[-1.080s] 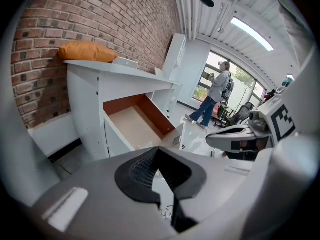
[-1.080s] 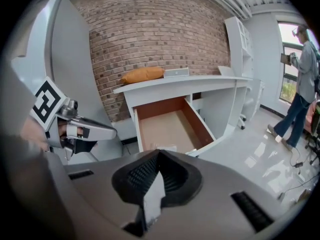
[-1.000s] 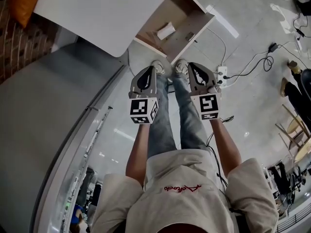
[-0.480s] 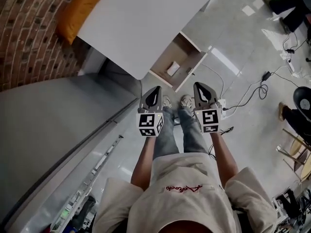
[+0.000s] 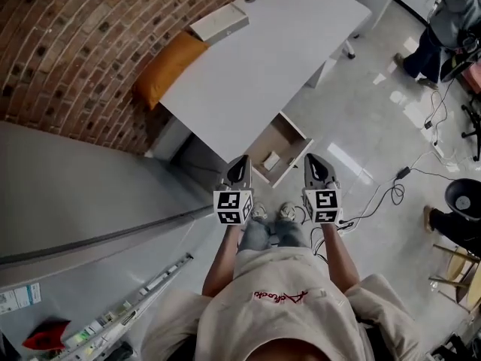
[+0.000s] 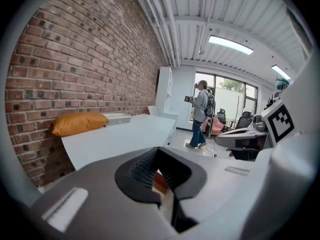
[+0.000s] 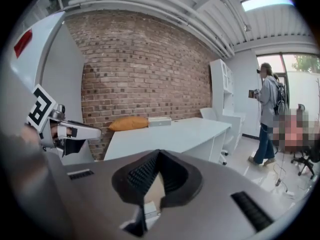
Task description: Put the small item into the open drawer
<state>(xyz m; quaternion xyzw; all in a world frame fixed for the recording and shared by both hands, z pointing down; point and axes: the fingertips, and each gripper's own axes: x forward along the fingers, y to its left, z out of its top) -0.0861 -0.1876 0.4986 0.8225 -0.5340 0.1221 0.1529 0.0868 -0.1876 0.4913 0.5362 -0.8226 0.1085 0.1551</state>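
Observation:
An open wooden drawer (image 5: 289, 150) sticks out from under the white desk (image 5: 270, 51). A small white item (image 5: 270, 160) lies inside it. My left gripper (image 5: 239, 165) and right gripper (image 5: 316, 164) are held side by side well above the floor, short of the drawer and apart from it. Both point toward the desk. In the left gripper view my left gripper (image 6: 159, 149) has its jaws together with nothing held. In the right gripper view my right gripper (image 7: 158, 152) is likewise shut and empty, and the drawer shows through the gap behind its tips.
An orange cushion (image 5: 167, 68) and a white box (image 5: 219, 22) lie on the desk against the brick wall. A grey partition (image 5: 75, 201) runs along the left. Cables (image 5: 391, 186) trail over the floor at right. A person (image 6: 201, 113) stands beyond the desk.
Both grippers have risen together, staying shut. The head view has lifted, so the desk and drawer now look smaller and farther below. The white item stays in the drawer.

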